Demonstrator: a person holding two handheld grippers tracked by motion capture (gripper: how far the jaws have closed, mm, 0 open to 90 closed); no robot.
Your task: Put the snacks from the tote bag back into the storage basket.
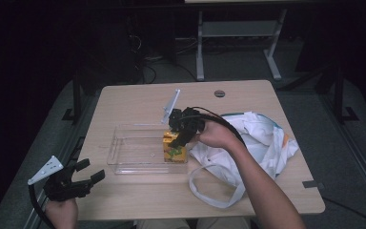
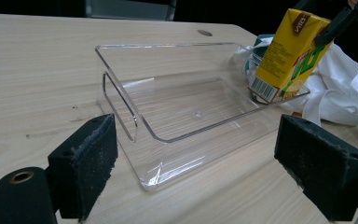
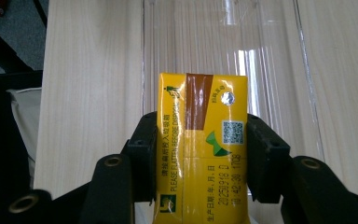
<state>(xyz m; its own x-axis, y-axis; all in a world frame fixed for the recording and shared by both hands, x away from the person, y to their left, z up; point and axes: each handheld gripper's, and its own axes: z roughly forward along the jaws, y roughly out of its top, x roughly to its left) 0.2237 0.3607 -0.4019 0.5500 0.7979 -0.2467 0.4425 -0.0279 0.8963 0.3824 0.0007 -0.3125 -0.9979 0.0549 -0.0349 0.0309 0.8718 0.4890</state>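
A yellow drink carton (image 1: 174,147) hangs upright at the right end of a clear plastic bin (image 1: 124,150) in the middle of the table. My right gripper (image 1: 180,135) is shut on the carton (image 3: 200,149), its black jaws pressed against both sides near the top. In the left gripper view the carton (image 2: 289,56) sits tilted just over the bin's far rim (image 2: 168,45). My left gripper (image 1: 86,174) rests open at the table's near left edge, well short of the bin, with nothing between its pads (image 2: 86,163).
A white cloth bag (image 1: 262,140) with loop handles lies crumpled to the right of the bin. A clear lid (image 1: 170,106) leans up behind the bin. A round cable hole (image 1: 219,93) sits near the table's far edge.
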